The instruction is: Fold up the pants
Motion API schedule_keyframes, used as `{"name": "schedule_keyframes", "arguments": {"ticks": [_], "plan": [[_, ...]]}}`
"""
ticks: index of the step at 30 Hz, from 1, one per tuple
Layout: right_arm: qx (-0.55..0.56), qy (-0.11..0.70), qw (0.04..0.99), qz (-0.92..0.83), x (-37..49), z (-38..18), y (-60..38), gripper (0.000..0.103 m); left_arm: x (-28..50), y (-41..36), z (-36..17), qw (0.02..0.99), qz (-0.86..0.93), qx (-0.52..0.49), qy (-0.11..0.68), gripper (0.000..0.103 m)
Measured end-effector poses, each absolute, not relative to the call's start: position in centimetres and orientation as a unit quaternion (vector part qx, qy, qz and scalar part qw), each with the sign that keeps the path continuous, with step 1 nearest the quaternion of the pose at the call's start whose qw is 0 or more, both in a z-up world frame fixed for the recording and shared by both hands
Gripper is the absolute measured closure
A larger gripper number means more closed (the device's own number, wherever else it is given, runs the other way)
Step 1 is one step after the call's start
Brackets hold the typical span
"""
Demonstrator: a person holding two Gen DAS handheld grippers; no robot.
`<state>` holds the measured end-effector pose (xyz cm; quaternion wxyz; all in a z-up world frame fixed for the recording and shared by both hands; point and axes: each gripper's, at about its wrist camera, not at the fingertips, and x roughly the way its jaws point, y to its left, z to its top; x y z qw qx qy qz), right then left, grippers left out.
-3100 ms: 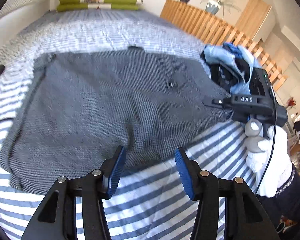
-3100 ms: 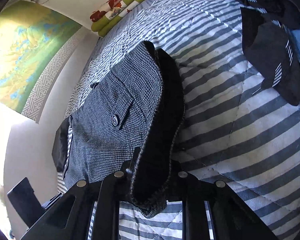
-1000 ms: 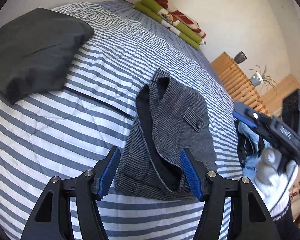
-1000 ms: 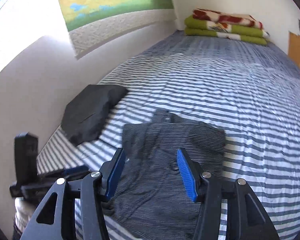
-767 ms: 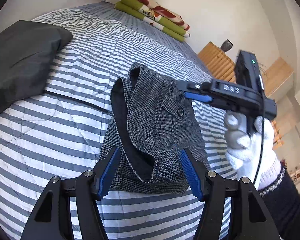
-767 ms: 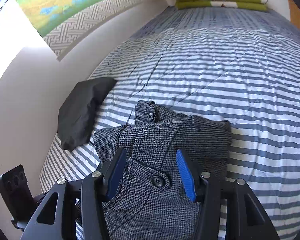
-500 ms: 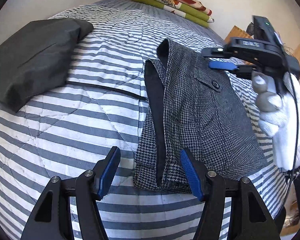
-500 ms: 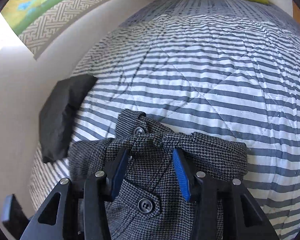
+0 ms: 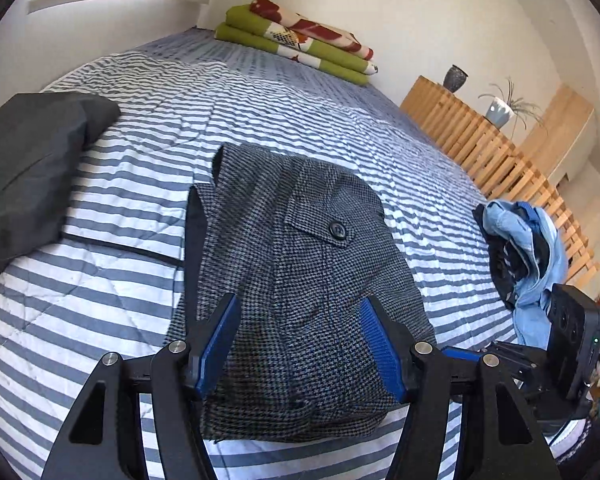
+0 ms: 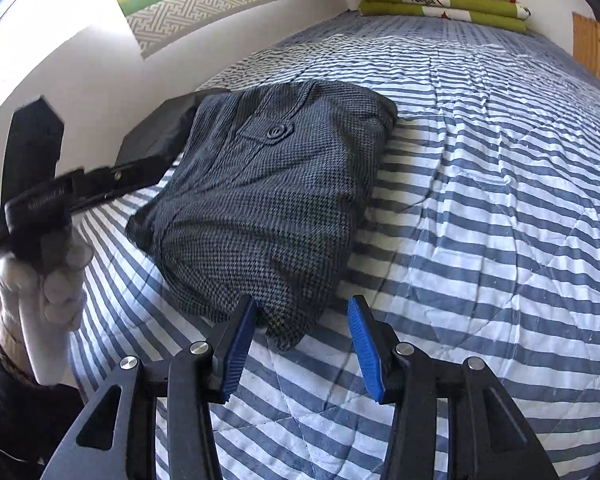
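Note:
The grey houndstooth pants [image 9: 300, 280] lie folded into a compact bundle on the striped bed [image 9: 320, 112], a buttoned back pocket [image 9: 337, 230] facing up. My left gripper [image 9: 300, 344] is open, its blue pads straddling the bundle's near end from just above. In the right wrist view the same pants [image 10: 268, 196] fill the middle, and my right gripper [image 10: 302, 344] is open with a corner of the fabric lying between its blue pads [image 10: 362, 344]. A white-gloved hand [image 10: 40, 280] holds the left gripper at the left of that view.
A folded dark garment [image 9: 28, 172] lies left of the pants. A pile of blue and black clothes [image 9: 520, 256] sits on the bed's right side. Folded green and red blankets [image 9: 300, 46] rest at the far end. A wooden slatted rail [image 9: 492, 160] borders the right.
The right gripper has let go of the pants and drawn back toward their near end. The left gripper has moved in over the folded bundle. The pants now lie folded smaller.

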<state>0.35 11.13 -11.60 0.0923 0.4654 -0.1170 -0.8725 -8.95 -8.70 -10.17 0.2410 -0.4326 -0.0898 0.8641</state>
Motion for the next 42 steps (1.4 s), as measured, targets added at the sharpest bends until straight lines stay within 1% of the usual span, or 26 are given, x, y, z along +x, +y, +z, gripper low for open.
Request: {"name": "schedule_keyframes", "arguments": {"ticks": [1,3,5,6,8,9,11,12,13,14,15,18,21,22,25,27,31,33,34,35,37,39,42], "plan": [[0.465,-0.115,0.092,-0.873,0.3,-11.9,10.8,0.061,-9.2,-7.9,-10.7,0.236,0.862,-0.442,-0.074,0.037],[0.464,-0.123,0.102,-0.872,0.0,-12.2,10.4,0.090,-10.1,-6.9,-12.5,0.214,0.857,-0.466,-0.049,0.037],[0.466,-0.108,0.104,-0.872,0.1,-12.1,9.4,0.092,-10.5,-6.2,-13.5,0.201,0.860,-0.468,-0.016,0.037],[0.459,-0.082,0.116,-0.877,0.7,-11.6,8.5,0.092,-10.5,-5.9,-13.5,0.197,0.864,-0.463,-0.004,0.036],[0.453,-0.019,0.131,-0.882,1.4,-11.0,7.2,0.092,-10.7,-6.0,-13.5,0.196,0.864,-0.463,-0.005,0.036],[0.450,-0.010,0.143,-0.881,1.7,-10.7,7.3,0.088,-10.7,-6.1,-13.4,0.195,0.865,-0.462,-0.009,0.036],[0.470,-0.033,0.178,-0.864,1.3,-10.3,8.8,0.085,-10.2,-6.1,-12.5,0.192,0.872,-0.450,-0.016,0.036],[0.474,-0.066,0.187,-0.858,0.9,-9.9,10.3,0.078,-9.7,-6.1,-11.7,0.202,0.877,-0.435,-0.019,0.036],[0.462,-0.108,0.188,-0.860,0.4,-9.2,12.2,0.073,-9.2,-5.7,-11.0,0.220,0.880,-0.420,-0.023,0.036],[0.442,-0.149,0.175,-0.867,-0.1,-8.5,14.4,0.067,-8.7,-5.2,-10.3,0.242,0.879,-0.410,-0.028,0.036],[0.429,-0.182,0.148,-0.872,-0.9,-8.1,16.5,0.066,-8.3,-4.6,-9.9,0.268,0.874,-0.403,-0.038,0.036],[0.410,-0.269,0.095,-0.866,-5.1,-8.2,21.7,0.066,-7.1,-1.7,-9.8,0.343,0.846,-0.405,-0.048,0.036],[0.422,-0.348,0.090,-0.832,-10.0,-10.3,24.3,0.066,-6.6,1.3,-11.4,0.376,0.821,-0.430,-0.016,0.036],[0.429,-0.363,0.087,-0.822,-11.5,-11.2,24.7,0.066,-6.4,2.3,-12.2,0.377,0.816,-0.439,0.000,0.036],[0.452,-0.371,0.095,-0.806,-15.2,-13.2,24.3,0.067,-5.6,3.9,-13.7,0.374,0.811,-0.447,0.051,0.036],[0.457,-0.375,0.089,-0.801,-17.2,-14.2,24.1,0.085,-5.4,4.2,-14.0,0.374,0.810,-0.448,0.057,0.036],[0.463,-0.393,0.089,-0.790,-20.9,-15.1,24.0,0.088,-4.9,4.9,-14.7,0.367,0.815,-0.441,0.085,0.036],[0.447,-0.397,0.083,-0.797,-20.8,-14.6,24.4,0.087,-4.8,5.0,-14.7,0.376,0.809,-0.446,0.079,0.032],[0.430,-0.401,0.069,-0.806,-20.1,-14.2,25.0,0.087,-4.7,4.9,-14.5,0.380,0.808,-0.444,0.073,0.032],[0.420,-0.409,0.055,-0.808,-19.5,-13.9,25.8,0.085,-4.6,4.8,-14.2,0.381,0.808,-0.443,0.069,0.032],[0.424,-0.434,0.059,-0.793,-18.0,-13.8,27.2,0.074,-4.5,4.0,-13.3,0.389,0.805,-0.444,0.051,0.032],[0.445,-0.403,0.065,-0.797,-16.1,-13.6,26.9,0.057,-4.7,2.2,-11.9,0.395,0.811,-0.431,0.028,0.031],[0.469,-0.359,0.096,-0.801,-13.1,-13.7,24.5,0.047,-6.0,-1.7,-10.5,0.351,0.839,-0.416,-0.011,0.027]]}}
